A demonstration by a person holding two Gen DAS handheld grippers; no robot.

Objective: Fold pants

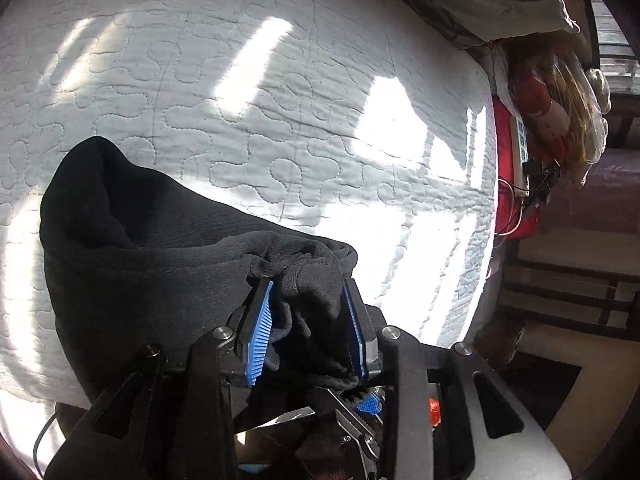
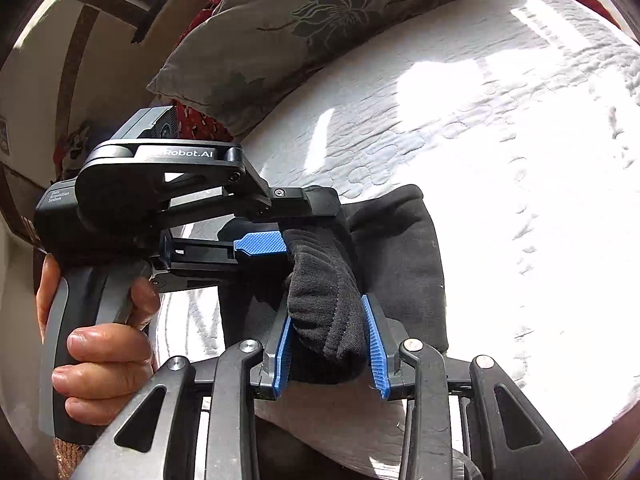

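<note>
The black pants lie bunched in a compact dark bundle on the white quilted bed, close to the near edge of the mattress, with their long axis running away from that edge toward the middle of the bed. Both claws meet at the near end of the bundle. The right claw is clenched on a ribbed fold of the pants, the cloth filling the gap between its blue pads. The left claw reaches in from the side and likewise grips a gathered wad of the same fabric; in the right wrist view it sits just beside the right claw, touching the same end of the cloth. Neither is nearer: both hold the pants, so the coming move likely turns on pulling the two grips apart along the near edge to spread the cloth.

Counted: one pair of pants, two claws, one flowered pillow at the bed's far edge, one hand on the left handle.
</note>
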